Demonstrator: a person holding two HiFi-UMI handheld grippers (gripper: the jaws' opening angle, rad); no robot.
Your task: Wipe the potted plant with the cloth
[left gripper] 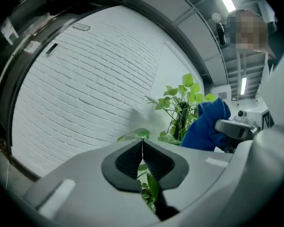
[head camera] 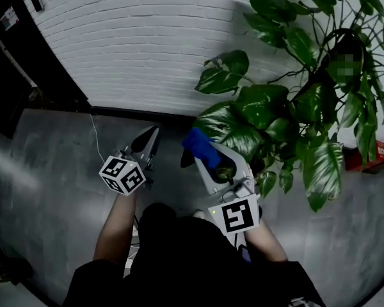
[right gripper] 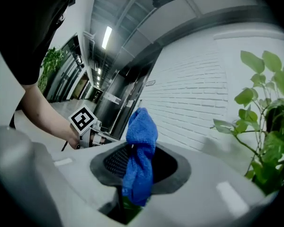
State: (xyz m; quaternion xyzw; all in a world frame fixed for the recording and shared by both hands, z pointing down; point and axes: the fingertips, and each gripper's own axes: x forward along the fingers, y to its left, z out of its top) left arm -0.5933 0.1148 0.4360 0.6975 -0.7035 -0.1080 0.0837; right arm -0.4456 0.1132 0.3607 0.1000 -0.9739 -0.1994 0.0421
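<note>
Right tool [right gripper: 138, 167] is pinching the blue cloth [head camera: 200, 147], wad jutting toward the potted plant [head camera: 294, 107]'s near leaves for wiping, while the empty left tool [left gripper: 142, 160] is hovering pressed together.

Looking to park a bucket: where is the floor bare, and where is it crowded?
Bare: the grey floor left of the left gripper, up to the white brick wall. Crowded: the right, where the potted plant overhangs with its leaves and the cloth is.
</note>
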